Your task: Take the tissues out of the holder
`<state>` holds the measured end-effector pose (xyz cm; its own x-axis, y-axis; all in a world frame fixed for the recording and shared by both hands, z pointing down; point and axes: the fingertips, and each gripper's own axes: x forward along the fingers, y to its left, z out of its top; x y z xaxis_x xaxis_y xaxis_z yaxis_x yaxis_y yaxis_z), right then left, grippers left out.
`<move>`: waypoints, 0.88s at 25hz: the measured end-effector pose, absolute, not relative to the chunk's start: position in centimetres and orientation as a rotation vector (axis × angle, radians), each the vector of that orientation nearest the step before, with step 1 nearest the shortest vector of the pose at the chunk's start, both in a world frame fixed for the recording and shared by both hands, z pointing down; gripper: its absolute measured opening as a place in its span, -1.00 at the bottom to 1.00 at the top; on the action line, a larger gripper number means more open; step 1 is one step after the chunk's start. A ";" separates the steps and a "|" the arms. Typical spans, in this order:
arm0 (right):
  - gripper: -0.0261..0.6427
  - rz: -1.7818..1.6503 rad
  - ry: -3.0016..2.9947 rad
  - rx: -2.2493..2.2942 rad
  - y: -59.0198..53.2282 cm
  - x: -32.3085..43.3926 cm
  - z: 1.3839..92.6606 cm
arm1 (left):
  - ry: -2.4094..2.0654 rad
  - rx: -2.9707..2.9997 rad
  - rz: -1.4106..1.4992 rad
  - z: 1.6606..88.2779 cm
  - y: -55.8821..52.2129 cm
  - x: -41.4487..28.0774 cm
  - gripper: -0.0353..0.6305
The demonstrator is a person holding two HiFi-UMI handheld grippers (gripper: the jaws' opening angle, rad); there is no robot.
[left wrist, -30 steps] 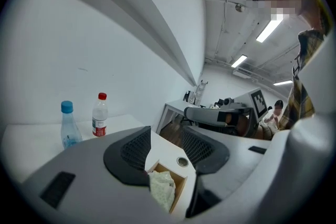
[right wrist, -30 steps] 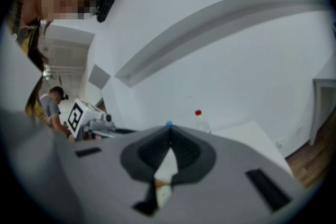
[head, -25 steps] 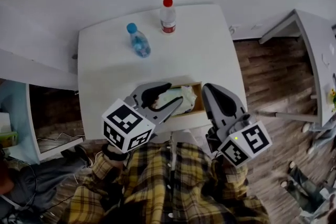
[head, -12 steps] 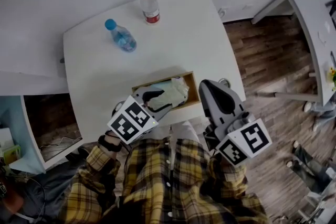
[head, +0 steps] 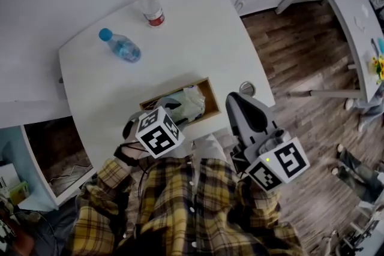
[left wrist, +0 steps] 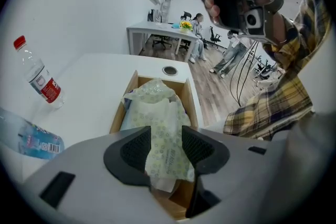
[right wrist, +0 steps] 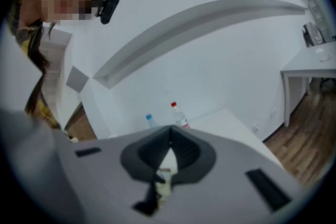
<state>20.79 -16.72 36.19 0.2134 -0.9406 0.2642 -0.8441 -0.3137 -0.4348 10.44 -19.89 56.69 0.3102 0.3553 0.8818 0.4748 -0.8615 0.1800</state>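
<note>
Left gripper [left wrist: 167, 140]: jaws, wider a second ago, now pinch the tissue pack [left wrist: 157, 107]. The pack is still inside the wooden holder [left wrist: 190, 97], mid-frame. Right gripper [right wrist: 169, 134]: jaws together, holding nothing. Lift-out likely next.

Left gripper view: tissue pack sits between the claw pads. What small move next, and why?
Probably lift the left claw straight up a little. It pinches the near end of the pale patterned plastic tissue pack, while the rest lies inside the open wooden box holder; a short rise should clear its walls. The right claw is shut and empty.
</note>
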 end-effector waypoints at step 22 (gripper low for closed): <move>-0.89 -0.719 1.669 -2.298 -16.0 22.0 36.1 | -0.728 -2.265 -1.681 61.1 -20.3 11.0 -0.62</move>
<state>21.97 -15.97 36.09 0.2390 -0.9354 0.2604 -0.8321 -0.3356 -0.4417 11.03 -20.35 61.15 0.2195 0.2525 0.9424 0.5145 -0.8506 0.1081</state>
